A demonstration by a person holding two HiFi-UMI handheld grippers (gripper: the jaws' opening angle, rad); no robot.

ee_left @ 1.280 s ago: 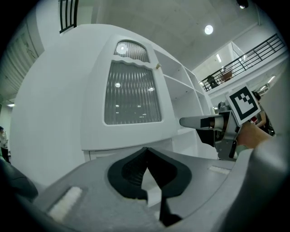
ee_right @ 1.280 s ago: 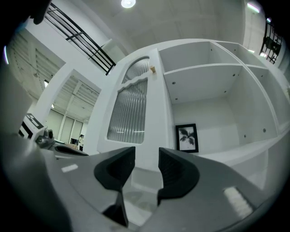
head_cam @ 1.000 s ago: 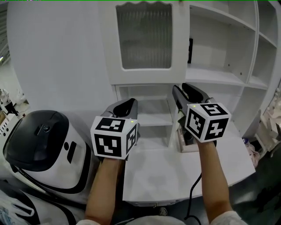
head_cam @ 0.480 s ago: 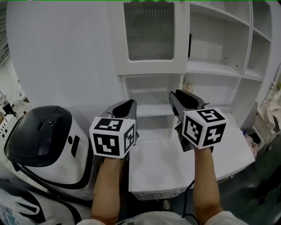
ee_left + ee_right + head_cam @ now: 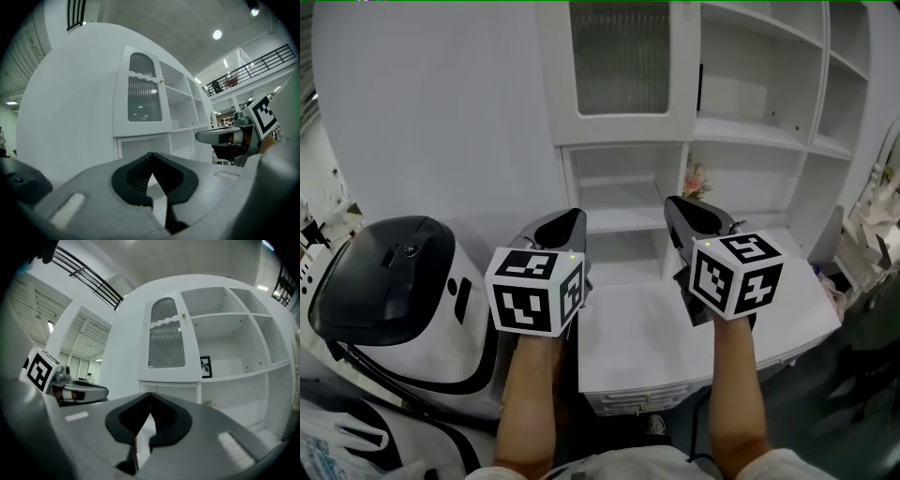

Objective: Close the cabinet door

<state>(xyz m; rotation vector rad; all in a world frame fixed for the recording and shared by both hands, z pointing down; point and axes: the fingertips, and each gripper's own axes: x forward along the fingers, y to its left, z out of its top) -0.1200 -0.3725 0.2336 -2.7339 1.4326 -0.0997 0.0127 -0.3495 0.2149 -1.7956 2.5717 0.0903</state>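
The white cabinet door (image 5: 619, 58) with its ribbed glass pane lies flat against the cabinet front, its small knob (image 5: 183, 315) at the right edge. It also shows in the left gripper view as the cabinet door (image 5: 144, 93). My left gripper (image 5: 569, 221) is held level, short of the cabinet and below the door, jaws together and empty. My right gripper (image 5: 679, 208) is beside it at the same height. Its jaws have just been closing, and now they meet with nothing between them. Neither gripper touches the cabinet.
Open shelves (image 5: 750, 131) fill the cabinet's right side, with a framed picture (image 5: 205, 367) and a small flower bunch (image 5: 696, 176). A white desk top (image 5: 712, 328) juts out below the grippers. A white and black machine (image 5: 394, 300) stands at the left.
Both grippers have drawn back from the cabinet and sunk a little. The right gripper's jaws have closed. The door and shelves look farther off.
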